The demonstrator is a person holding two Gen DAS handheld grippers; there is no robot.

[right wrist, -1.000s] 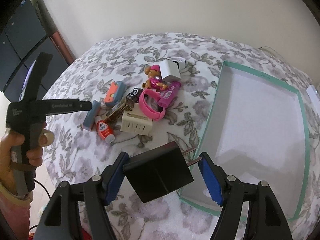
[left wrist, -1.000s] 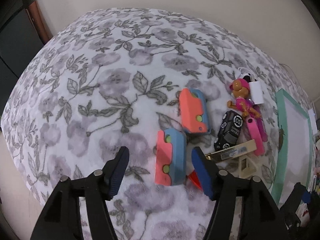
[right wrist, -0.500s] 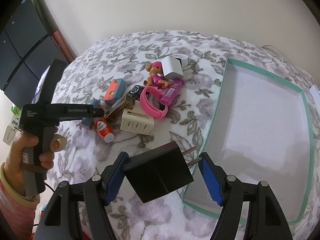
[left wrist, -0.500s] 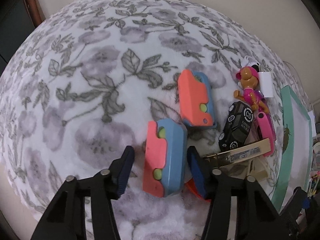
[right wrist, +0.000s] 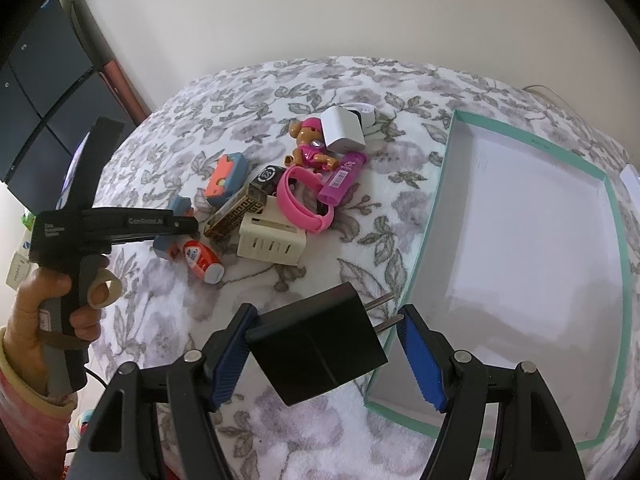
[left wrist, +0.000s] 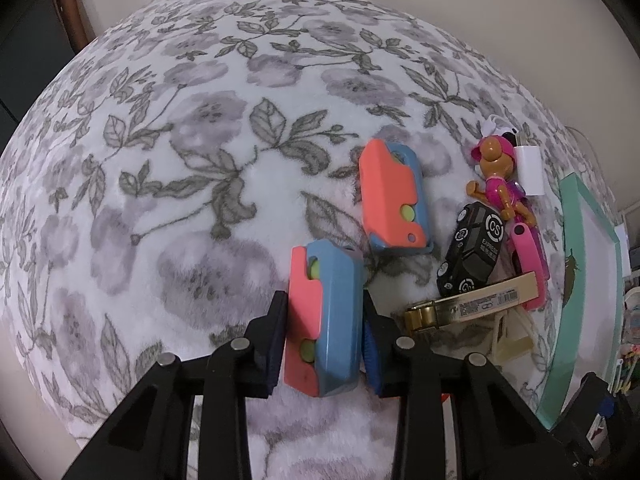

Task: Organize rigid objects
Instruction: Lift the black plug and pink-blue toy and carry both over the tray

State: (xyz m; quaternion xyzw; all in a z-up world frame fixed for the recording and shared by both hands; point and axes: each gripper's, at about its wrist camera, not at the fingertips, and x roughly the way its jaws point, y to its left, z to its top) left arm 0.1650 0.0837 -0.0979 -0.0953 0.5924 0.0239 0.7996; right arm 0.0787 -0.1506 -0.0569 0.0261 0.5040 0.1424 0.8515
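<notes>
- My left gripper (left wrist: 324, 344) has closed in over the last second: where the jaws stood wide on either side of the blue-and-coral toy case (left wrist: 324, 320), they are now closing with the case between them, the pads right at its two long sides. I read that as the pick just being made.
- The case lies on the floral blanket (left wrist: 192, 152), on the near side of the clutter, with its twin case (left wrist: 392, 200) just beyond it and apart from it.
- My right gripper (right wrist: 324, 356) has not changed: it holds the black plug adapter (right wrist: 316, 344) as before, one pad against the body's side, the other at the prongs. The adapter hangs above the blanket, just beside the near corner of the teal-rimmed tray (right wrist: 444, 176).
- The tray looks bare inside (only its white floor shows), so I judge the sorting has hardly begun.
- The rest waits in a pile between the two tools: a black toy car (left wrist: 472, 252), a pink wristband (right wrist: 304, 200), a pup figure (right wrist: 312, 148), a cream socket block (right wrist: 272, 240) and a gold patterned box (right wrist: 236, 216).
- The left grip means I could soon carry two items to the tray; I would lift the case gently, since the small red-and-white bottle (right wrist: 202, 258) lies close against it.
</notes>
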